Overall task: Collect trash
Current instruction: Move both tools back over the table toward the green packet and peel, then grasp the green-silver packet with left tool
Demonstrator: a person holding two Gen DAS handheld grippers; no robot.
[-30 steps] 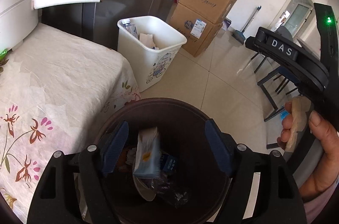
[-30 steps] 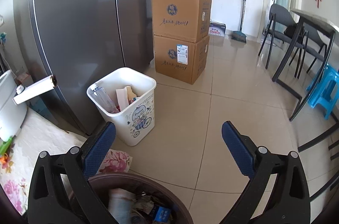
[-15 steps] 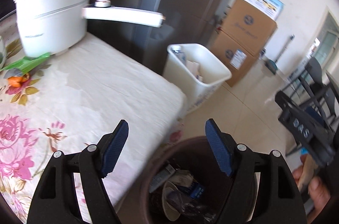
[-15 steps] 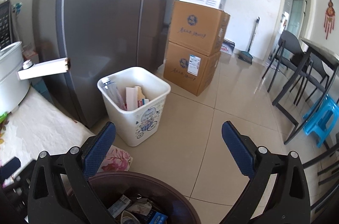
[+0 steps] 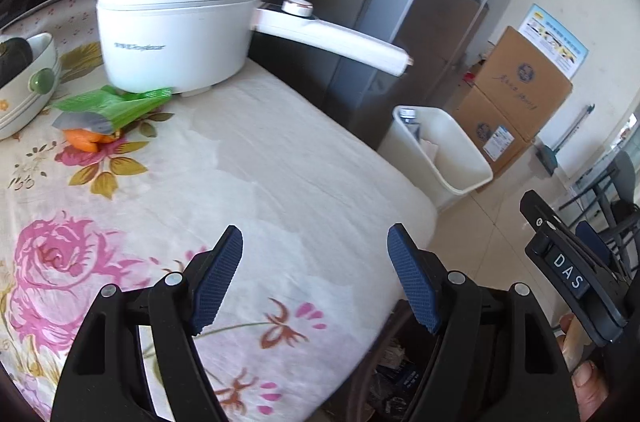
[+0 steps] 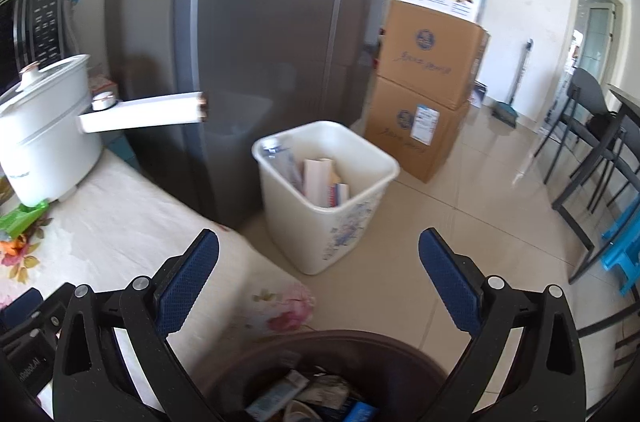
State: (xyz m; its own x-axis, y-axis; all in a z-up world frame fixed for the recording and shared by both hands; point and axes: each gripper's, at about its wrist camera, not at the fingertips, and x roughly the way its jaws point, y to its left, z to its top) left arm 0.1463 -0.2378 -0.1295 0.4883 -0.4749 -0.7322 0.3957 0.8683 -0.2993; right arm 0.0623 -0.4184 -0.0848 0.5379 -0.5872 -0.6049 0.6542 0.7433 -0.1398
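My left gripper [image 5: 315, 272] is open and empty above the floral tablecloth [image 5: 256, 158]. A green wrapper [image 5: 110, 106] and an orange scrap [image 5: 84, 139] lie on the cloth beside the white pot [image 5: 176, 22], far ahead to the left. The wrapper also shows in the right wrist view [image 6: 20, 220]. My right gripper [image 6: 319, 276] is open and empty above the dark brown bin [image 6: 404, 350], which holds wrappers and paper scraps. The bin's rim also shows at the table edge in the left wrist view [image 5: 400, 314].
A white waste basket [image 6: 324, 194] with paper and a bottle stands on the floor by the grey fridge [image 6: 256, 42]. Cardboard boxes [image 6: 428, 86] stand behind it. Bowls [image 5: 24, 82] sit at the table's left. Black chairs [image 6: 596, 126] stand at the right.
My left gripper has swung left from over the brown bin to over the table; the pot, wrapper and bowls have come into view. My right gripper has turned slightly left.
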